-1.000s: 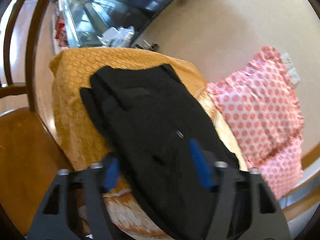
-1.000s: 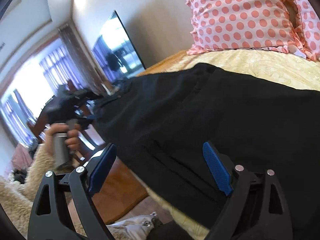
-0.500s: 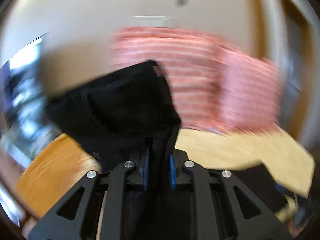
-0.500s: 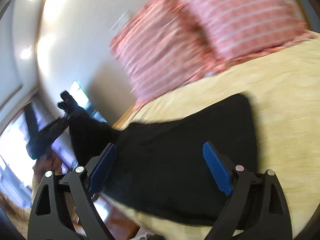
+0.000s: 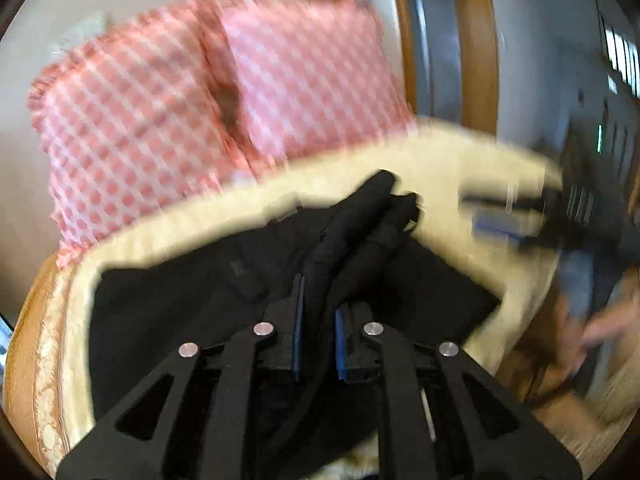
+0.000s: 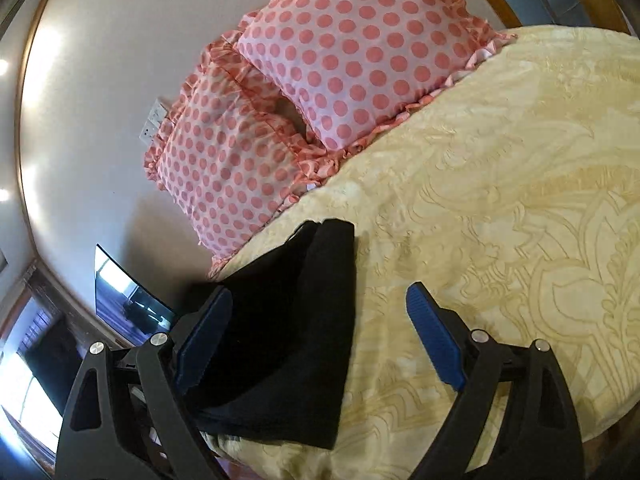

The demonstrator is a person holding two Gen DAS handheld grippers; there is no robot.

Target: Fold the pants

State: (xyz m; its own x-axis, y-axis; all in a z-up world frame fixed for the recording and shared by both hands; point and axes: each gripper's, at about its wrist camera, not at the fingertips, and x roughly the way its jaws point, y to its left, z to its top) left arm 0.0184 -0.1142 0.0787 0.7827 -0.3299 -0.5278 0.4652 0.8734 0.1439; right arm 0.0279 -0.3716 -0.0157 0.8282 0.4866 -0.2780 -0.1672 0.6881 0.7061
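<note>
**Black pants: carrying one bunched end across for the fold**

Black cloth pants [image 5: 224,304] lie on the pale yellow patterned bedspread [image 6: 500,184], near its front edge and toward the left corner as the right wrist camera sees it, well short of the pillows. The left gripper [image 5: 318,334] has its blue-padded jaws closed on a gathered ridge of the fabric; the pinched fold rises up from between the pads and points toward the far side of the bed, while the remainder of the garment spreads flat beneath. The right gripper [image 6: 320,344] hovers over the straight right edge of the pants with its jaws wide apart, holding nothing; one blue pad sits above the black cloth, the other above bare bedspread.

To do this step well, I judge the left gripper should hold its firm pinch and lift just high enough that the carried layer clears the one below, then lay it down so edges meet squarely. The free gripper could press or pin the lower layer near that straight edge to stop it dragging. The left view is smeared, so seam alignment cannot be read there.

Farther back, two pink polka-dot ruffled pillows [image 6: 320,80] lean at the head edge against the plain pale wall [image 6: 100,80]
</note>
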